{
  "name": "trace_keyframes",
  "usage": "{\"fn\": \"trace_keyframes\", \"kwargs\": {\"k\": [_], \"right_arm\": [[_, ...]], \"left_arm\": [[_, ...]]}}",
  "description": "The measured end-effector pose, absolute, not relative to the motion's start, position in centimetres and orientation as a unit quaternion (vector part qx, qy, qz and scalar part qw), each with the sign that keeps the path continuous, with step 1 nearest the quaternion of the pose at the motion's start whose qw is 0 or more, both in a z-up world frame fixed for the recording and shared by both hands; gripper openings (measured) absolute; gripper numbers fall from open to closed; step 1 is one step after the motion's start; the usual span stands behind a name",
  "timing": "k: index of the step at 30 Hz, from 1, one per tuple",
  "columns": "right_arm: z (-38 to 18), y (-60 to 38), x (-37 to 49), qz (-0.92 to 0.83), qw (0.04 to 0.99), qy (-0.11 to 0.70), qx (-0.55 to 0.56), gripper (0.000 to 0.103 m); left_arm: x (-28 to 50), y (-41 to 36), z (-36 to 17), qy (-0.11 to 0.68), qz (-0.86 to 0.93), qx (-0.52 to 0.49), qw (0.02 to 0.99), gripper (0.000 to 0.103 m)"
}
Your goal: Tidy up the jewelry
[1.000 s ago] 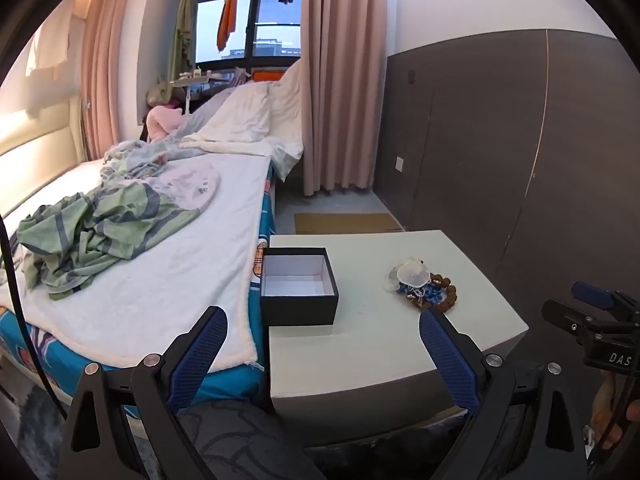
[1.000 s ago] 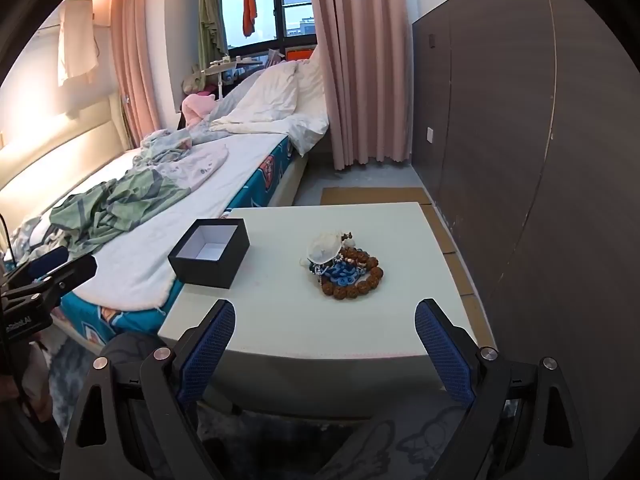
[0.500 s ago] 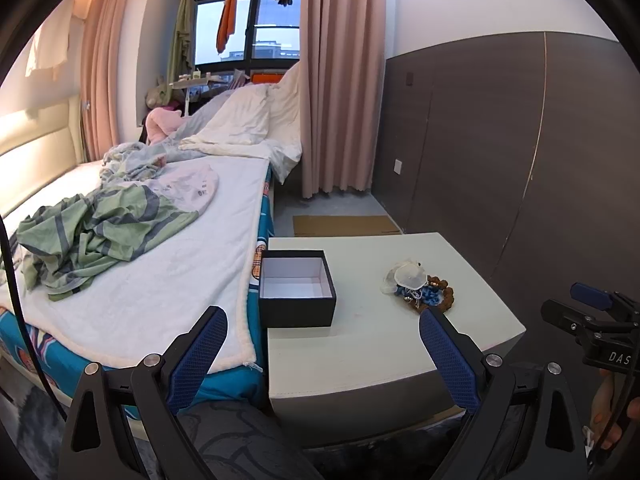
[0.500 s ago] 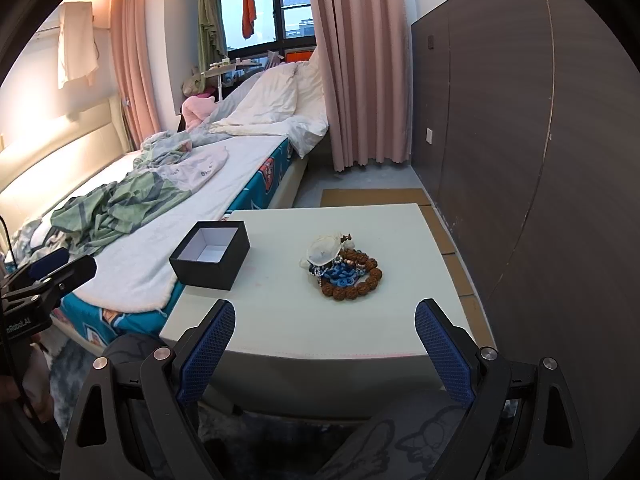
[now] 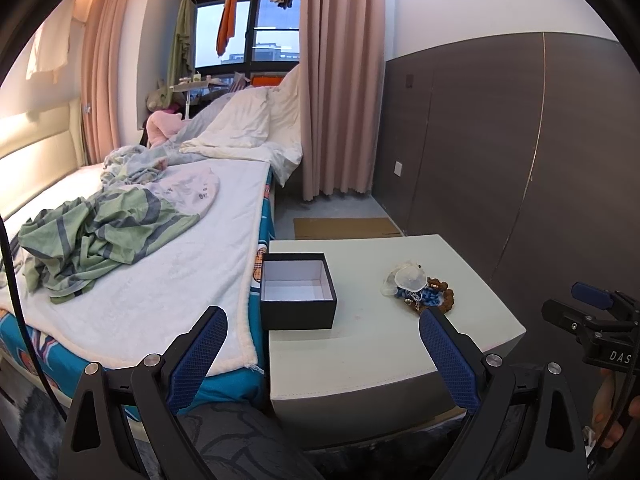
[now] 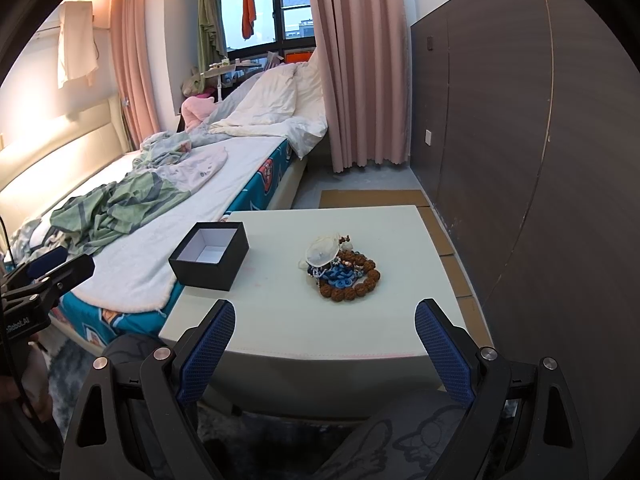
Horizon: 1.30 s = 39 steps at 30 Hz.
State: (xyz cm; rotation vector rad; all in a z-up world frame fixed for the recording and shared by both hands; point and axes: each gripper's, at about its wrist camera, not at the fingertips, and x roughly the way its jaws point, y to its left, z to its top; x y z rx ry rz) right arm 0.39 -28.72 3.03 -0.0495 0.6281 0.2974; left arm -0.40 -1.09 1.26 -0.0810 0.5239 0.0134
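Observation:
An open black box [image 5: 297,290] with a white, empty inside sits at the left edge of a white low table [image 5: 360,352]; it also shows in the right wrist view [image 6: 209,255]. A pile of jewelry [image 6: 342,267] lies mid-table: a brown bead bracelet, blue pieces, a silver chain and a clear pouch; in the left wrist view the pile [image 5: 418,292] is at the right. My left gripper [image 5: 322,354] is open and empty, short of the table's near edge. My right gripper [image 6: 324,350] is open and empty, also before the near edge.
A bed [image 5: 160,240] with a white blanket and crumpled green clothes adjoins the table's left side. A dark panelled wall [image 6: 520,160] runs along the right. Pink curtains [image 6: 356,80] hang behind. My knees [image 6: 380,440] are under the grippers.
Both grippers have drifted slightly; the table and box sit a little lower and nearer in the views. Jaws stay open.

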Motion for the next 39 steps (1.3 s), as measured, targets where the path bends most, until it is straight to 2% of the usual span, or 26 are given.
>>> {"fn": "trace_keyframes", "kwargs": {"k": [39], "right_arm": [[2.6, -28.9, 0.7, 0.144, 0.939, 0.310, -0.021, 0.092]], "left_arm": [[-0.1, -1.1, 0.3, 0.267, 0.003, -0.042, 0.963, 0.097]]}}
